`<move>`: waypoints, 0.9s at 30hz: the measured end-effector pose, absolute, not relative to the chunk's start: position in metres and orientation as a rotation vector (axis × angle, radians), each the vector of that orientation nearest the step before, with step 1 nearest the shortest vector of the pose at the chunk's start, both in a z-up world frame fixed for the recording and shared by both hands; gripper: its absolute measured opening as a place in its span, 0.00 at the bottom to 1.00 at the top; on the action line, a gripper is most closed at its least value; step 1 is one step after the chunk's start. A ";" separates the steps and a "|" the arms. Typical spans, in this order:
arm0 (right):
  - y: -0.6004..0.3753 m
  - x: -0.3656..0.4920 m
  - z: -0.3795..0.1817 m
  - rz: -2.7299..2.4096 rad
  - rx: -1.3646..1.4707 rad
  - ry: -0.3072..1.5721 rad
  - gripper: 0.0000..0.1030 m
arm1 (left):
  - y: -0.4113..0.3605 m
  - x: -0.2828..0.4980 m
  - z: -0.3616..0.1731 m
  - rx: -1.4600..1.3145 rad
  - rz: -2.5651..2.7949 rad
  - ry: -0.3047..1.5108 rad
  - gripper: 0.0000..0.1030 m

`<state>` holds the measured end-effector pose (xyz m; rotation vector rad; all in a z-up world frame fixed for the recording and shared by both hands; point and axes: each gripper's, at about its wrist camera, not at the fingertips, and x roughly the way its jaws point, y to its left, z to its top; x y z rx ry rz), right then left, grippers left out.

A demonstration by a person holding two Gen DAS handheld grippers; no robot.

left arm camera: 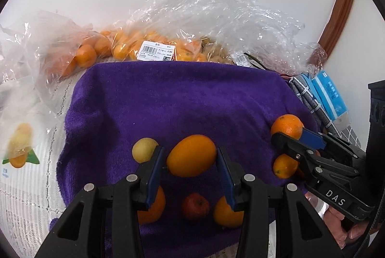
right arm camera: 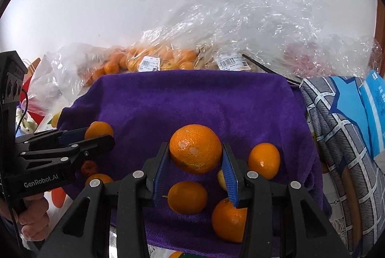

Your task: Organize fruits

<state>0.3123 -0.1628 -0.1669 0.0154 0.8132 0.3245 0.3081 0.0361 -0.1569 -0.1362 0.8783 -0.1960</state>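
Note:
A purple towel (left arm camera: pixel 180 94) covers the table; it also shows in the right wrist view (right arm camera: pixel 192 99). My left gripper (left arm camera: pixel 191 159) is shut on a smooth oval orange (left arm camera: pixel 191 155) held above the towel. My right gripper (right arm camera: pixel 195 157) is shut on a round rough-skinned orange (right arm camera: pixel 195 148); from the left wrist view it (left arm camera: pixel 292 137) holds that orange (left arm camera: pixel 286 125) at the right. On the towel lie a yellow fruit (left arm camera: pixel 144 149), a red apple (left arm camera: pixel 195 207), two oranges (left arm camera: pixel 226 212) below my left fingers, and several oranges (right arm camera: pixel 187 197) under my right gripper.
Clear plastic bags of small oranges (left arm camera: pixel 154 46) and other produce (right arm camera: pixel 231 58) pile behind the towel against a white wall. A grey and blue patterned cloth (right arm camera: pixel 336 128) and a blue packet (left arm camera: pixel 329 97) lie to the right. A printed bag (left arm camera: pixel 21 145) lies at left.

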 end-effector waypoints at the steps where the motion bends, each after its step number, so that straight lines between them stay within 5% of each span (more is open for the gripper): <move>1: -0.163 0.312 -0.166 0.326 0.014 0.815 0.41 | 0.036 0.307 -0.156 -0.134 -0.192 0.878 0.41; 6: -0.169 0.299 -0.148 0.291 0.038 0.805 0.41 | 0.037 0.297 -0.145 -0.116 -0.163 0.880 0.46; 13: -0.177 0.248 -0.091 0.192 0.059 0.762 0.59 | 0.041 0.249 -0.105 -0.112 -0.123 0.824 0.57; 20: -0.190 0.175 -0.054 0.072 0.058 0.761 0.62 | 0.032 0.183 -0.066 -0.092 -0.095 0.770 0.72; 22: -0.195 0.148 -0.044 0.065 0.056 0.740 0.75 | 0.028 0.163 -0.057 -0.090 -0.098 0.748 0.75; 27: -0.200 0.091 -0.025 0.057 0.025 0.683 0.89 | 0.019 0.114 -0.039 -0.069 -0.060 0.690 0.80</move>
